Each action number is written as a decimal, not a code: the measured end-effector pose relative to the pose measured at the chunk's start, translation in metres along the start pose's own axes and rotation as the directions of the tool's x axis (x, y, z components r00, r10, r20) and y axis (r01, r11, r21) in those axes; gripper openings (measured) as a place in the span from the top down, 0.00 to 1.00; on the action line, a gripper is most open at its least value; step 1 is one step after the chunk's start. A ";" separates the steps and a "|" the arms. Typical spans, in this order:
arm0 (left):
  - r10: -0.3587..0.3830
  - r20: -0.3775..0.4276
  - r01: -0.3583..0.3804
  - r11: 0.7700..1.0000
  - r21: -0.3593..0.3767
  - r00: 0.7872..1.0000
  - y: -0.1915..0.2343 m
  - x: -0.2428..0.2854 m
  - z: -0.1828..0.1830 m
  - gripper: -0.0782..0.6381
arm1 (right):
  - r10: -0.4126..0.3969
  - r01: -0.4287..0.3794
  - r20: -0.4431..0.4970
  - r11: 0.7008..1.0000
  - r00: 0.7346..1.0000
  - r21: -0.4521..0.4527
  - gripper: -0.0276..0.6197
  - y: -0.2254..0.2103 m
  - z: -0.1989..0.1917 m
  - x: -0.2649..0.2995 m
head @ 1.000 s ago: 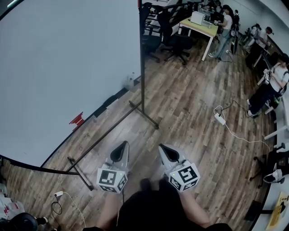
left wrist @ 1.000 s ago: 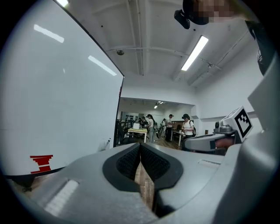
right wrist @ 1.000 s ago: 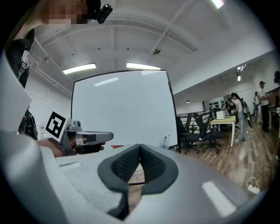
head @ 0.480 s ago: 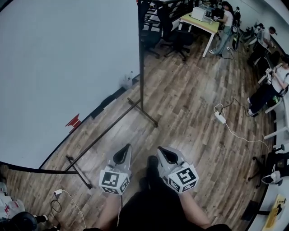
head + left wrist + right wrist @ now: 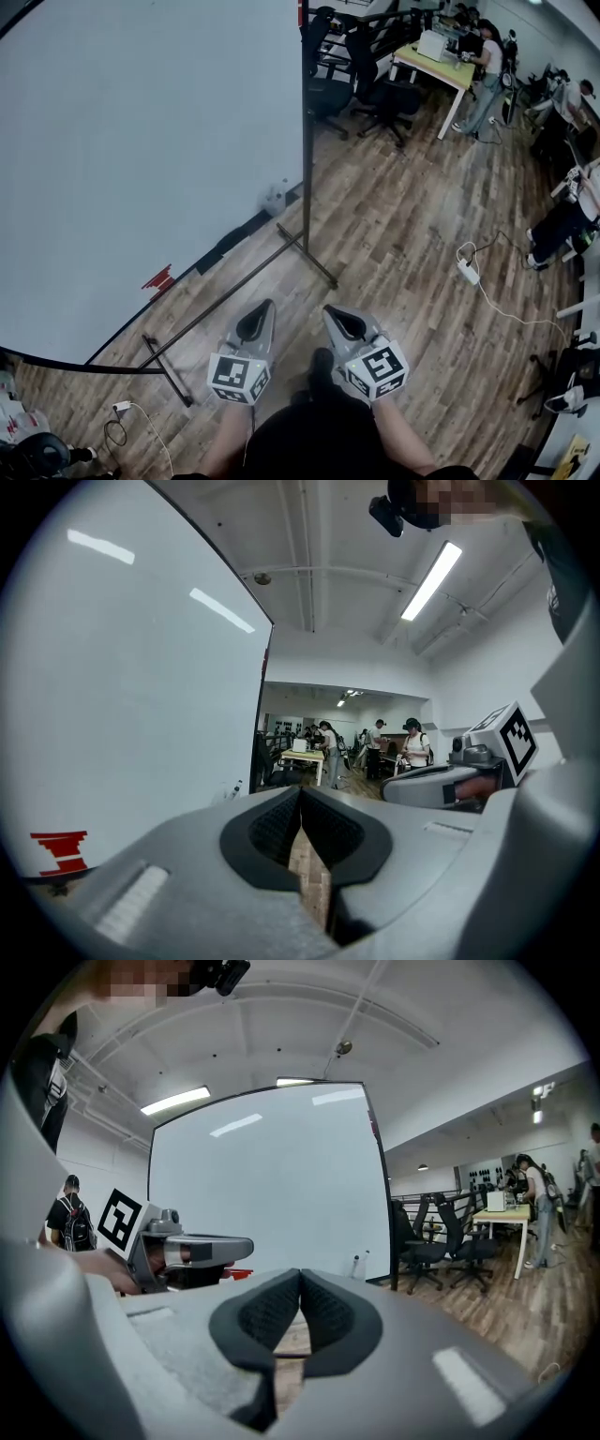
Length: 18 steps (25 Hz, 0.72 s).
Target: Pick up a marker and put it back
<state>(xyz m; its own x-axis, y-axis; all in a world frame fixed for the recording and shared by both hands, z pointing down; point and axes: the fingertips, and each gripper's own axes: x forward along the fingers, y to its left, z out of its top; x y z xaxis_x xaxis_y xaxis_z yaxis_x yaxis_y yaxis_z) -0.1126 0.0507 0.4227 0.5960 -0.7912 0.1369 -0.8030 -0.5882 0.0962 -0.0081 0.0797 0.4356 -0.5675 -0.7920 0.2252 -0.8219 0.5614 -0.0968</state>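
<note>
No marker shows clearly. A small red item (image 5: pixel 157 280) sits at the lower edge of the big whiteboard (image 5: pixel 141 141); it also shows as red bars (image 5: pixel 58 852) in the left gripper view. A small white bottle (image 5: pixel 275 199) stands further along that edge. My left gripper (image 5: pixel 262 307) and right gripper (image 5: pixel 331 310) hang side by side over the wooden floor, short of the board's stand. In the gripper views the left gripper (image 5: pixel 300 791) and the right gripper (image 5: pixel 300 1275) are shut, nothing between the pads. Each sees the other: right gripper (image 5: pixel 441 785), left gripper (image 5: pixel 202 1246).
The whiteboard's dark post (image 5: pixel 307 141) and its floor bars (image 5: pixel 169 370) lie just ahead. A white power strip (image 5: pixel 467 270) with its cable lies on the floor to the right. Office chairs (image 5: pixel 380 89), a desk (image 5: pixel 436 61) and several people fill the back right.
Both grippers have been carried forward together toward the whiteboard, still side by side and shut. The post and the power strip have shifted right in the head view.
</note>
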 end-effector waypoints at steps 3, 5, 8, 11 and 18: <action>0.018 0.005 -0.018 1.000 0.002 1.000 0.008 0.023 0.010 0.88 | 0.003 -0.003 0.012 1.000 1.000 -0.001 0.95 -0.023 0.012 0.015; 0.031 0.003 -0.031 1.000 0.002 1.000 0.012 0.039 0.012 0.88 | 0.010 -0.010 0.013 1.000 1.000 0.006 0.95 -0.037 0.015 0.025; 0.049 -0.003 -0.049 0.999 0.000 0.999 0.017 0.060 0.013 0.88 | -0.016 0.016 0.008 1.000 1.000 0.012 0.95 -0.062 0.018 0.038; 0.063 -0.010 -0.063 0.998 0.000 0.998 0.019 0.078 0.013 0.88 | -0.018 0.018 0.011 1.000 1.000 0.003 0.95 -0.082 0.022 0.049; 0.098 -0.028 -0.098 0.995 0.007 0.995 0.021 0.110 0.014 0.88 | 0.021 -0.021 0.012 0.999 1.000 0.047 0.95 -0.116 0.023 0.067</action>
<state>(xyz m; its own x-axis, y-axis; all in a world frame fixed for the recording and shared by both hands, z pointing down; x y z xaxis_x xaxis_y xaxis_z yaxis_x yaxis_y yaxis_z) -0.0645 -0.0510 0.4261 0.5141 -0.8401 0.1728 -0.8574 -0.5091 0.0757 0.0478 -0.0437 0.4392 -0.5848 -0.7832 0.2112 -0.8112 0.5661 -0.1469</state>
